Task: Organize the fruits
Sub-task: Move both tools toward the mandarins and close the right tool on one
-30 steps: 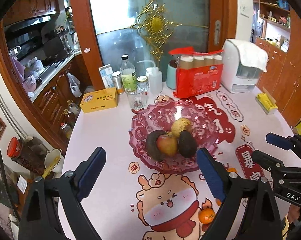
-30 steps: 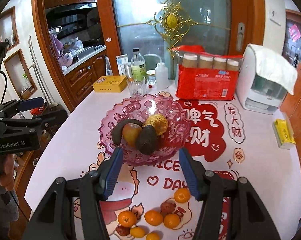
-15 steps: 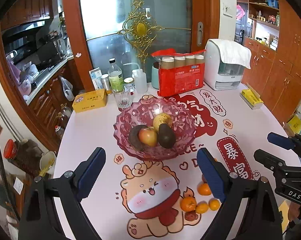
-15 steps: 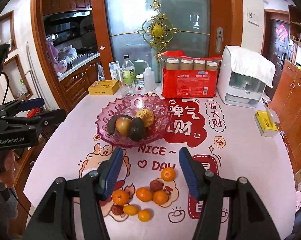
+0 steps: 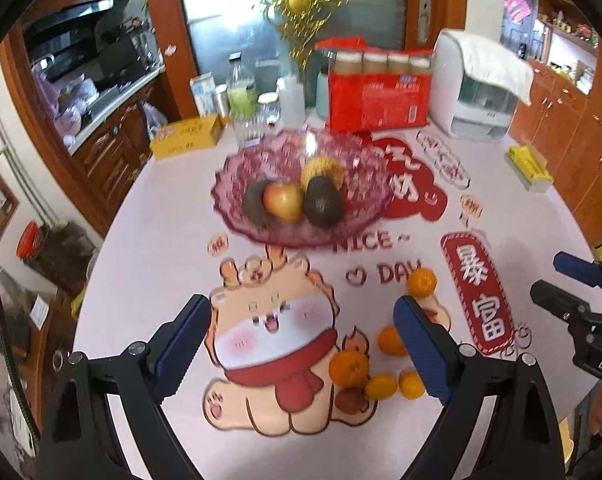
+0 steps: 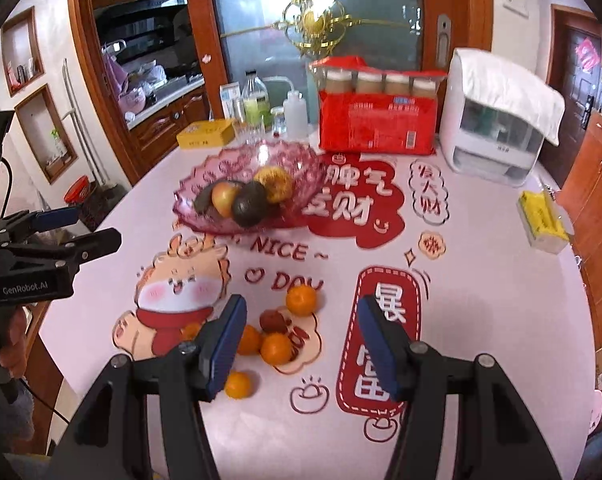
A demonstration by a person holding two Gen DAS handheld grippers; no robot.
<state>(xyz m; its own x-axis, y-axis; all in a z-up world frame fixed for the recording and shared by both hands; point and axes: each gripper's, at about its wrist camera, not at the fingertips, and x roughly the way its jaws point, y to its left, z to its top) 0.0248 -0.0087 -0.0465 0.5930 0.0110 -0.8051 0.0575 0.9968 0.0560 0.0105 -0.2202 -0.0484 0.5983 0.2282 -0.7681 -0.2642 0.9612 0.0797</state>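
A pink glass bowl (image 5: 365, 200) (image 6: 301, 160) stands mid-table holding an apple (image 5: 283, 200) (image 6: 223, 198), a dark avocado (image 5: 323, 204) (image 6: 248, 208), another dark fruit and a yellowish fruit (image 6: 275, 182). Several small oranges (image 5: 349, 366) (image 6: 301, 300) and a dark red fruit (image 6: 269, 320) lie loose on the printed tablecloth nearer to me. My left gripper (image 5: 301, 320) hovers open and empty over the cartoon print, the oranges by its right finger. My right gripper (image 6: 301, 320) is open and empty above the loose oranges. Each gripper shows at the edge of the other's view.
Behind the bowl stand a red pack of jars (image 6: 377, 124), a white appliance under a cloth (image 6: 497, 120), bottles, a glass and a yellow box (image 6: 205, 134). A yellow tissue pack (image 6: 541, 220) lies near the round table's right edge.
Both grippers have drawn back from the bowl toward the table's near side and sunk lower. The loose oranges have come into view under them. Neither pair of jaws has changed width.
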